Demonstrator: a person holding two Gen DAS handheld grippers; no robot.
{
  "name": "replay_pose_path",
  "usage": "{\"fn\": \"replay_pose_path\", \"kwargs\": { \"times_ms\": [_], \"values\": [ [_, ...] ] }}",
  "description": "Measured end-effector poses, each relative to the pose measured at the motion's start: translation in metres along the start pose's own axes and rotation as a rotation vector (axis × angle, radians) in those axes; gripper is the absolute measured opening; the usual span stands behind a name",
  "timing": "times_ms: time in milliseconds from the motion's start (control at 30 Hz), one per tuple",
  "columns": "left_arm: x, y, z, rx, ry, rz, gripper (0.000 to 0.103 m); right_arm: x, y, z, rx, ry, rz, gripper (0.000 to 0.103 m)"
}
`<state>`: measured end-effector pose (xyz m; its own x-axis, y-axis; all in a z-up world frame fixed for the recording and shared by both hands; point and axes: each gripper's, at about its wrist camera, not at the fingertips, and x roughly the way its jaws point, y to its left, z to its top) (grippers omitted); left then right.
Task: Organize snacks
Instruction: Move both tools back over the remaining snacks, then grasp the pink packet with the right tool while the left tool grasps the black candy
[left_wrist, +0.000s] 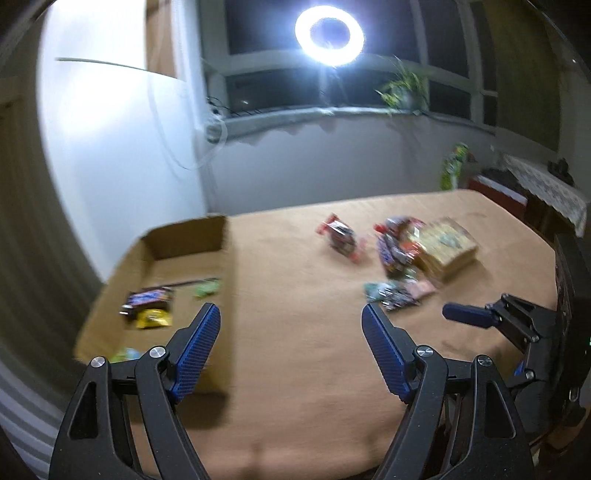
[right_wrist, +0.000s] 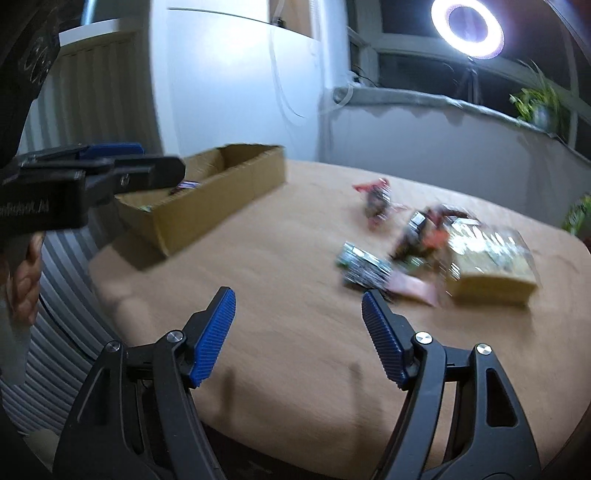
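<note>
1. The table (left_wrist: 295, 369), under a tan cloth, carries everything. Both pictures are motion-blurred, so no label or packet shape reads clearly.
2. The cardboard box (left_wrist: 192, 236) sits at the table's left edge, reaching toward the far-left corner. It already holds a dark packet (left_wrist: 147, 298), a yellow packet (left_wrist: 153, 318) and something green; its near end is cut off behind the left gripper's finger.
3. The loose snacks (right_wrist: 417, 236) remain in a heap toward the table's right edge, with the tan boxed pack (right_wrist: 491, 262) biggest and a red packet (right_wrist: 376, 199) apart. Judging by this, most of the sorting is left.
4. The left gripper (left_wrist: 291, 325) hangs spread and empty.
5. The right gripper (right_wrist: 299, 310) is likewise spread, grasping nothing, near the heap.
</note>
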<state>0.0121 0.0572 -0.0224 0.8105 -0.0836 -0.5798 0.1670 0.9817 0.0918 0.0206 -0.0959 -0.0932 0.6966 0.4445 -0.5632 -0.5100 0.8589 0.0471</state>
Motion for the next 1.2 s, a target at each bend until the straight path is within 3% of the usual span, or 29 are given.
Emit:
{"fn": "replay_pose_path", "kwargs": {
  "times_ms": [167, 433, 600, 800, 933, 967, 1100, 1200],
  "values": [
    [0.029, -0.020, -0.003, 0.021, 0.064, -0.061, 0.079, 0.006, -0.026, -0.008, 0.015, 0.041, -0.044, 0.074],
    [0.065, -0.028, -0.013, 0.008, 0.143, -0.083, 0.079, 0.022, -0.066, 0.004, 0.056, 0.117, -0.033, 0.074],
    [0.071, -0.036, -0.018, 0.005, 0.150, -0.163, 0.079, 0.044, -0.095, 0.013, 0.200, 0.189, 0.058, 0.073],
    [0.085, -0.057, -0.015, 0.039, 0.153, -0.264, 0.077, 0.062, -0.099, 0.023, 0.151, 0.209, 0.027, 0.056],
    [0.098, -0.063, -0.008, 0.017, 0.164, -0.298, 0.076, 0.065, -0.107, 0.026, 0.138, 0.218, 0.058, 0.048],
    [0.101, -0.064, -0.007, 0.013, 0.174, -0.314, 0.076, 0.065, -0.109, 0.026, 0.133, 0.220, 0.060, 0.042],
    [0.112, -0.076, -0.007, 0.021, 0.195, -0.334, 0.076, 0.060, -0.117, 0.022, 0.131, 0.218, 0.072, 0.037],
    [0.116, -0.082, -0.006, 0.028, 0.203, -0.314, 0.070, 0.051, -0.125, 0.016, 0.149, 0.199, 0.078, 0.036]
  ]
}}
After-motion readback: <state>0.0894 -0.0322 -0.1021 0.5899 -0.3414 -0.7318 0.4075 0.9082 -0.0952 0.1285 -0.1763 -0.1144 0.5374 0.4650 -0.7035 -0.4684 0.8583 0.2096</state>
